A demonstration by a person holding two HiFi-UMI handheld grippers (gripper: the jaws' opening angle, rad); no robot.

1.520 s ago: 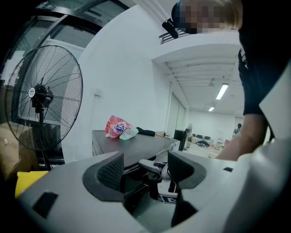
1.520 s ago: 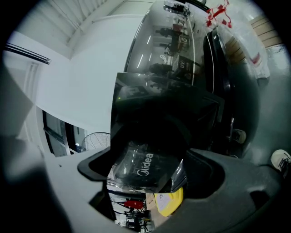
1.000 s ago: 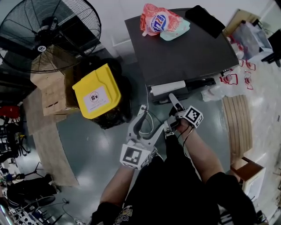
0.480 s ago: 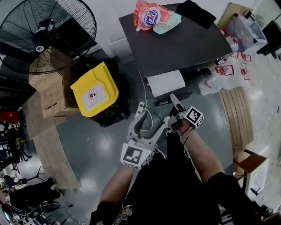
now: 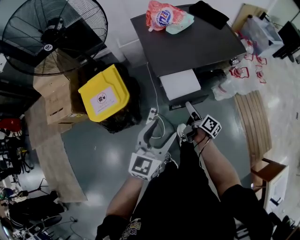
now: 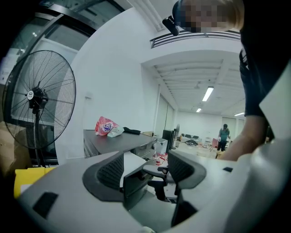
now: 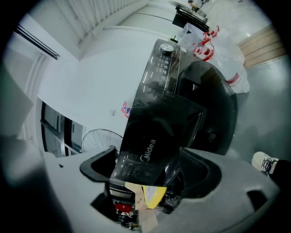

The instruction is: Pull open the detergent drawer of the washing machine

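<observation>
The dark washing machine stands at the top of the head view. Its detergent drawer is pulled out toward me and shows a white inside behind a dark front panel. My right gripper is rolled on its side at that panel. In the right gripper view the drawer front with its printed brand name fills the gap of my right gripper, whose jaws are closing on it. My left gripper hangs open to the left, apart from the machine. Nothing lies between the pads of the left gripper.
A yellow-lidded bin and cardboard boxes stand left of the machine, with a big floor fan behind them. A detergent bag and a black cloth lie on the machine's top. Plastic bags and a wooden pallet are at the right.
The drawer has slid further out of the machine, showing more of its white inside. My right gripper has drawn back with it toward me, and the left gripper has shifted back too.
</observation>
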